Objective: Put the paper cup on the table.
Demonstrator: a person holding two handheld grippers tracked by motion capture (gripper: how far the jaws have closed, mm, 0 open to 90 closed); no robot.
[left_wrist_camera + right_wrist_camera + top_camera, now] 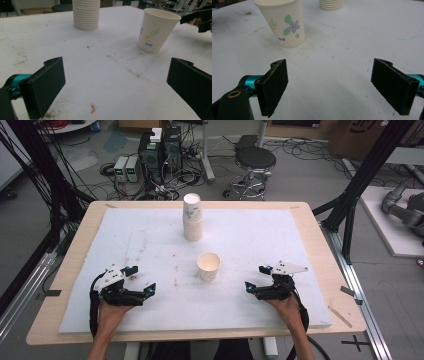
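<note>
Both grippers idle, low on the white foam pad (150, 235) that covers the bench (75, 237).

Left gripper (141, 280), lower left of high view: jaws spread wide, nothing between them. Right gripper (255, 277), lower right: same, wide open, empty. Each sits in a hand (111, 312) coming in from the bottom edge, roughly mirrored either side of centre. Looks like a ready pose w/ both aimed inward at the work, though that's my read.

Single paper cup (208, 265) stands upright, mouth up, just below centre of frame, between the two grippers and a bit nearer the right one. Apart from both, no contact. In the left gripper view it's upper right (156, 31); in the right gripper view upper left (284, 23), floral print facing the cam. Placement makes sense: reachable from either side w/o crossing arms.

Cup stack (193, 217) is upper centre, nested, upright, well apart from the single cup and from both grippers. Prob the supply pile, kept at the back so it's out of the swing path.

Count: 2 grippers, 1 loose cup, 1 stack (number of cups in it can't be told exactly, many rims visible in left gripper view (86, 15)). 1 pad, 1 bench.

Judgement: pre-grasp. Next is likely a reach to the single cup; thin paper wall, so squeeze light or it'll crush.
</note>
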